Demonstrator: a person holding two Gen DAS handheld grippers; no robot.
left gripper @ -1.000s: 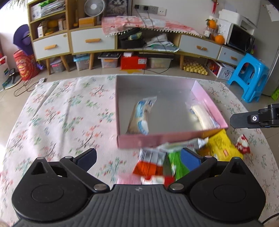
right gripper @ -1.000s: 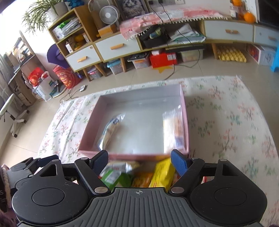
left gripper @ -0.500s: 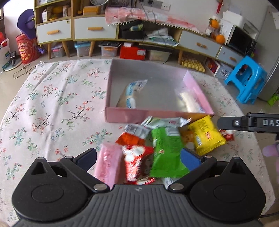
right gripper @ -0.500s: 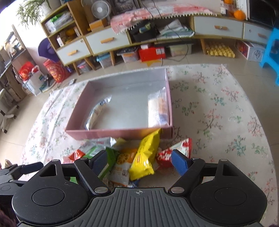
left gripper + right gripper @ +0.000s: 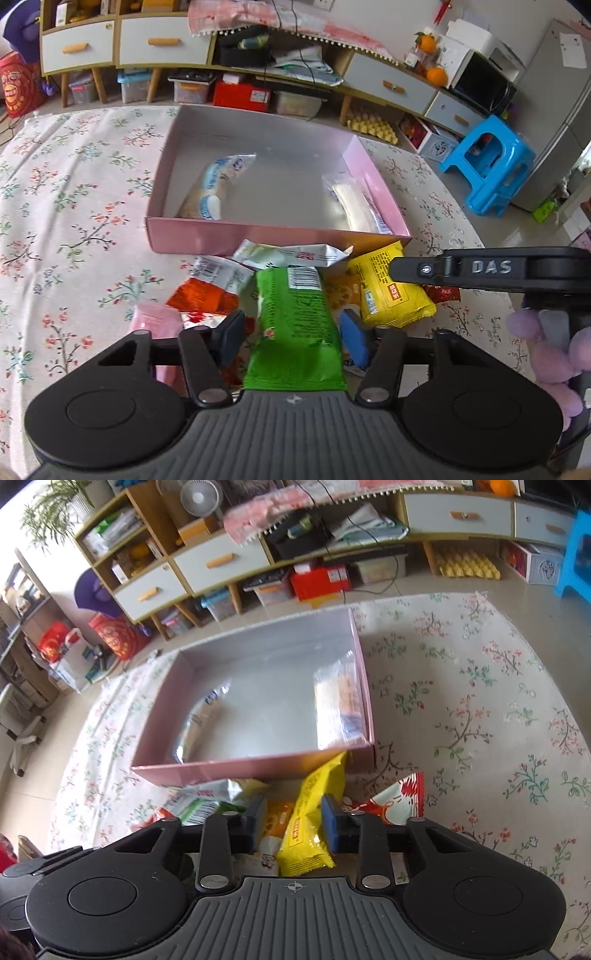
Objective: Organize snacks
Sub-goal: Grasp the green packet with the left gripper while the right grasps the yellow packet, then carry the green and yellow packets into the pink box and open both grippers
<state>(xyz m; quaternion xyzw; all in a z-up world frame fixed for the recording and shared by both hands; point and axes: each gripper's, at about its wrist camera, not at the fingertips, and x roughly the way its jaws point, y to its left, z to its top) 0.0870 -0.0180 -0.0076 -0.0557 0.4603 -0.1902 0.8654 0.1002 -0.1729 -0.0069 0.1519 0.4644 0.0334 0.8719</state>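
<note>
1. Left gripper [image 5: 293,334]: fingers are spread, with a green packet [image 5: 295,325] lying between them; neither pad is seen to press it, so no grip is judged made.
2. Right gripper [image 5: 293,825]: fingers are parted around a yellow packet [image 5: 314,814]; the right pad sits just beside it, and contact cannot be confirmed.
3. A pink box [image 5: 258,236] is noted just beyond both sets of fingertips; two clear-wrapped snacks already lie inside, at its left and right sides.
4. Handling is judged as follows: the packets look light, soft and crinkly, with slick film likely to slide, and the contents are probably crushable.
5. A hold across the narrow width near the middle is suggested, closed gently.
6. Other packets are piled under and beside both.
</note>
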